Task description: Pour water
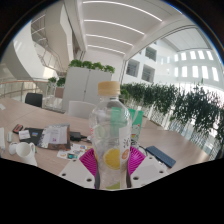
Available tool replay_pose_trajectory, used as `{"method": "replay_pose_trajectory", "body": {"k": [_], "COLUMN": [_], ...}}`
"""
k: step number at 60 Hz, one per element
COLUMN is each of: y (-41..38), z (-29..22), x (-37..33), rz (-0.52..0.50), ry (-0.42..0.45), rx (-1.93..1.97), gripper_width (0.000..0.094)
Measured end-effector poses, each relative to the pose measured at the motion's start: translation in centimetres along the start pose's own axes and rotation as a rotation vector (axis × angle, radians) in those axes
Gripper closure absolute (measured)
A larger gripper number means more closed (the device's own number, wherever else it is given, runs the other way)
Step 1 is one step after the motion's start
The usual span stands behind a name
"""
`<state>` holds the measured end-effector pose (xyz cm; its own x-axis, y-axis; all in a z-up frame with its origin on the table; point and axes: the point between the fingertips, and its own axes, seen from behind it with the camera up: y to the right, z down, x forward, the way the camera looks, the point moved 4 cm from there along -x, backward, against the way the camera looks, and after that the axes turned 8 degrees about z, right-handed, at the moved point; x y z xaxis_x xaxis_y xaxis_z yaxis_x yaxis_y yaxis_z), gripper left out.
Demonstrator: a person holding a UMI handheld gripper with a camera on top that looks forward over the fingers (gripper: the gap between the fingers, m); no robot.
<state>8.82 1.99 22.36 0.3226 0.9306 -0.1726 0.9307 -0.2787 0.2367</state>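
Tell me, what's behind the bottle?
Behind the bottle, held by the hand-held gripper, a table holds papers and a dark tablet-like thing. Farther back stands a hedge of plants. Whatever lies directly behind the bottle is covered.

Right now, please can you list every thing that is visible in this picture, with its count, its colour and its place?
bottle: one, clear plastic with a pale cap and a label with yellow on it, upright between the claw's fingers.
table: one, pale top, under and beyond the bottle.
papers and small items: several, mostly white, on the table beside the bottle; what each one is cannot be told.
dark flat object: one, black, on the table at the other side of the bottle.
planter: one, white with green plants on top, beyond the table.
hedge of plants: one row, green, beyond the table along the bright building.
claw: one, with pink pads, fingers close at both sides of the bottle.
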Motion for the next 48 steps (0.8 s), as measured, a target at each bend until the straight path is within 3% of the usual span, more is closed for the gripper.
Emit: {"method": "replay_pose_trajectory", "body": {"k": [8,15,28,36,48], "y": [-4.8,-10.8,-17.5,-19.3,-21.1], "z": [-5.2,-5.1,-3.3,-5.0,-5.6], "x": [-0.6,-0.3,0.8,0.6,0.0], "rz": [0.028,0.072,0.042,0.06,0.033], "ry": [0.084,0.139,0.303,0.34,0.344], "rx": [-0.453,-0.951,-1.812,-2.096,-2.2], "gripper_width": [0.0587,0.0584,0.0587,0.0584,0.0584]}}
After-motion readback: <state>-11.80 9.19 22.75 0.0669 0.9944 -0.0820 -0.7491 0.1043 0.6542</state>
